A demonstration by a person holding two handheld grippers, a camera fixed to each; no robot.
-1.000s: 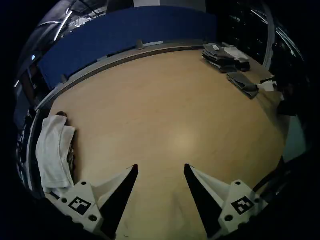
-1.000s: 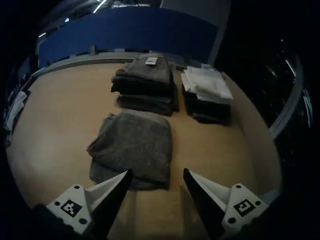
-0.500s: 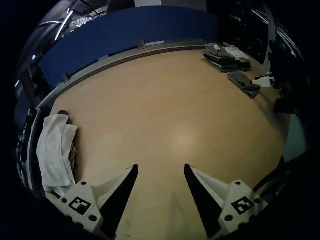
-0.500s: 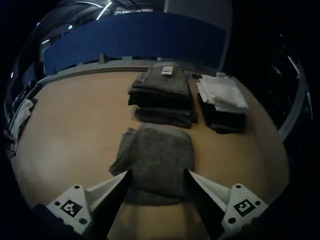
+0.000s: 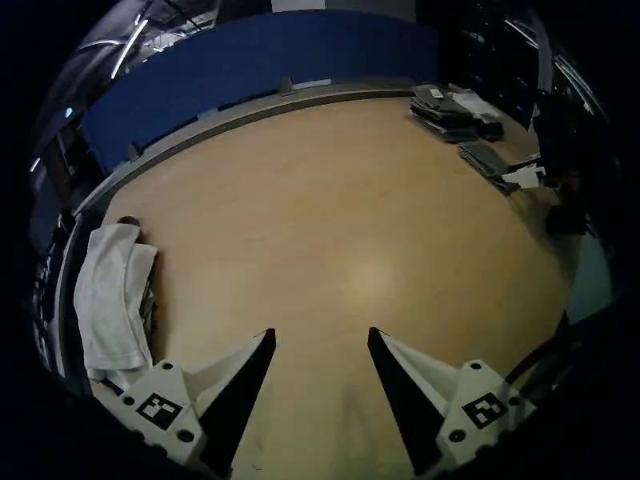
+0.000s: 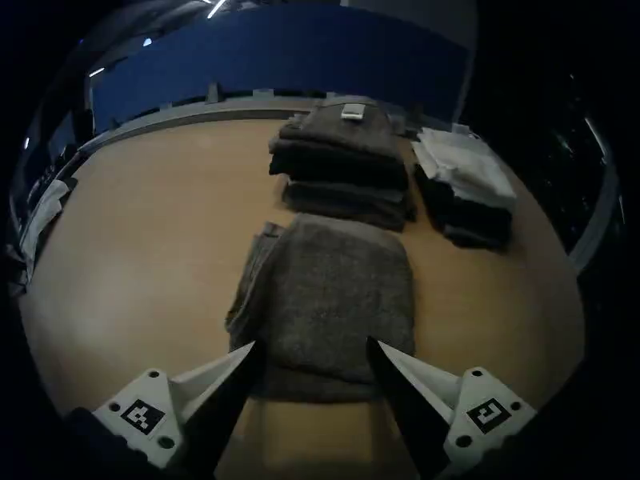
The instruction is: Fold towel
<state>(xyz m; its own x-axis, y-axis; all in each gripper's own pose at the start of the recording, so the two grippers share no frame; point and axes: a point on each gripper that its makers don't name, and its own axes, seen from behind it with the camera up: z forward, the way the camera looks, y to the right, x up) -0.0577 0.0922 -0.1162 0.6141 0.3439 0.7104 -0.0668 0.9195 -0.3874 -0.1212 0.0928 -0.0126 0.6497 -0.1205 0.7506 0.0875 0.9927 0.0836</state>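
Note:
A folded grey towel [image 6: 332,300] lies flat on the wooden table [image 6: 152,248], right ahead of my right gripper [image 6: 316,344]. That gripper is open, its tips at the towel's near edge, nothing held. My left gripper [image 5: 318,332] is open over bare table [image 5: 336,224]. A white towel [image 5: 112,300] lies bunched at the left edge in the left gripper view. Far to the right there I see the grey towel [image 5: 484,160] and the right gripper [image 5: 530,176].
A stack of folded grey towels [image 6: 344,168] sits behind the single towel, with a stack topped by white towels [image 6: 468,180] to its right. A blue partition [image 5: 264,60] runs along the table's far edge. White cloth [image 6: 40,216] lies far left.
The right gripper has swung and moved in so the folded grey towel is centred between its fingers and closer. The left gripper has barely moved.

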